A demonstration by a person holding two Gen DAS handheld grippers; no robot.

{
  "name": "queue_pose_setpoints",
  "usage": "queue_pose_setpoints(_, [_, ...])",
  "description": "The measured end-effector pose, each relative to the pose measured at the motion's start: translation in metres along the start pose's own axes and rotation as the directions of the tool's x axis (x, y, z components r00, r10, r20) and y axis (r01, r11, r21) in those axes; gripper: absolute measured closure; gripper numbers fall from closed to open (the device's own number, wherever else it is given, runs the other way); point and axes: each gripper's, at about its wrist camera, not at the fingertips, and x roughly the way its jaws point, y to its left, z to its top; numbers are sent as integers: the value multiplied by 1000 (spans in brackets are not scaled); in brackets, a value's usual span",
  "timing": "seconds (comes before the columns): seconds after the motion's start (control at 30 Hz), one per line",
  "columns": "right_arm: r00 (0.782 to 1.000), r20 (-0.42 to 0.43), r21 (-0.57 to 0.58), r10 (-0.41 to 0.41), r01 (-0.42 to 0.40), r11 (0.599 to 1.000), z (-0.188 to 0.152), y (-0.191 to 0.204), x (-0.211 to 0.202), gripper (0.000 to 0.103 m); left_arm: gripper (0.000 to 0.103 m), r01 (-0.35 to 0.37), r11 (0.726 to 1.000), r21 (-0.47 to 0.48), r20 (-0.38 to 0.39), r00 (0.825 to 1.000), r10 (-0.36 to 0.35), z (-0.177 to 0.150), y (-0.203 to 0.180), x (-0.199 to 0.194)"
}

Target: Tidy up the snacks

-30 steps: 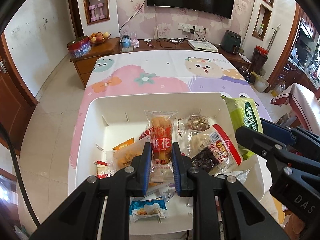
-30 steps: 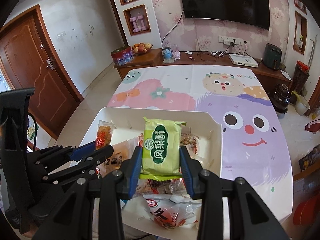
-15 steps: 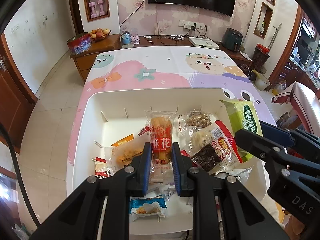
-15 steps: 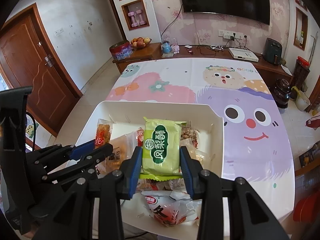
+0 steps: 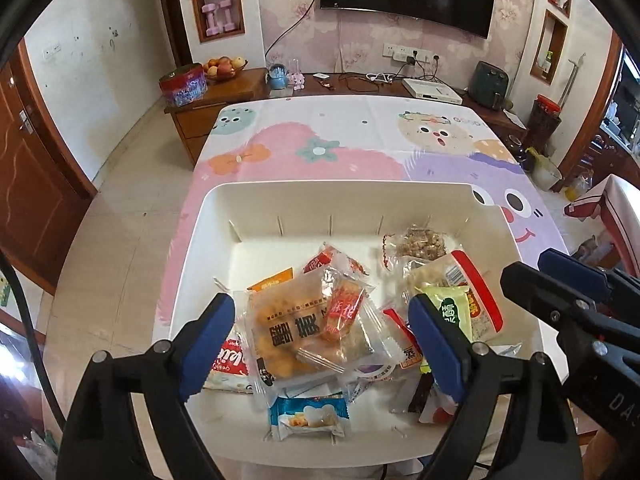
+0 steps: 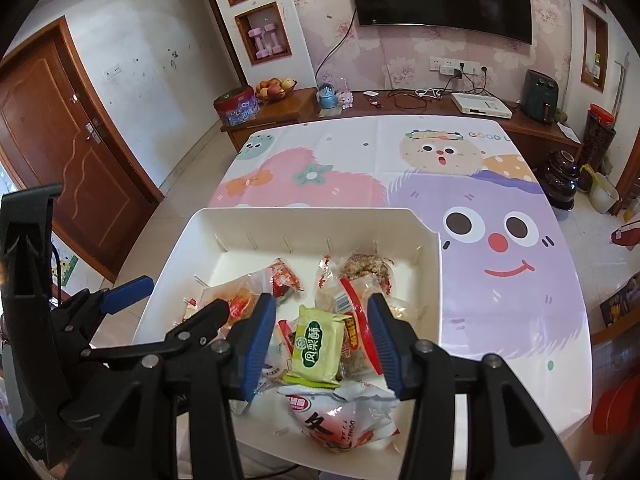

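Between the pads of my left claw [image 5: 322, 338] lies a crinkly clear-film pack of fried snacks [image 5: 296, 332], glossy and catching the light, with a shiny red twist packet [image 5: 344, 310] on top. My pads [image 5: 206, 332] are matt blue, ribbed rubber on black matt plastic arms with small metal screws. Under it all is the white bin [image 5: 208, 248], smooth plastic with a soft sheen. Between my right claw's [image 6: 322, 338] opening jaws the green pastry packet [image 6: 318, 344] looks matt and papery-smooth. Just nearer me is a wrinkled glossy white foil bag [image 6: 340, 416]. Beyond the bin, the printed tablecloth [image 6: 520, 280] lies smooth, faintly satiny.
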Motion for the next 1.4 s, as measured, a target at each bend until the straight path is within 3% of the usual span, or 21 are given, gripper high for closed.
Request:
queue_pose_setpoints(0.53, [1000, 20, -7, -16, 16, 1000, 3, -1, -7, 55, 15, 5, 1000, -8, -2, 1000, -5, -1, 1, -2])
queue_pose_setpoints(1.1, [988, 125, -25, -86, 90, 996, 10, -11, -37, 55, 11, 9, 1000, -28, 59, 998, -7, 12, -13, -33])
queue_pose_setpoints(1.4, [986, 125, -13, -112, 115, 993, 9, -27, -52, 54, 8, 12, 1000, 0, 91, 996, -12, 17, -30, -53])
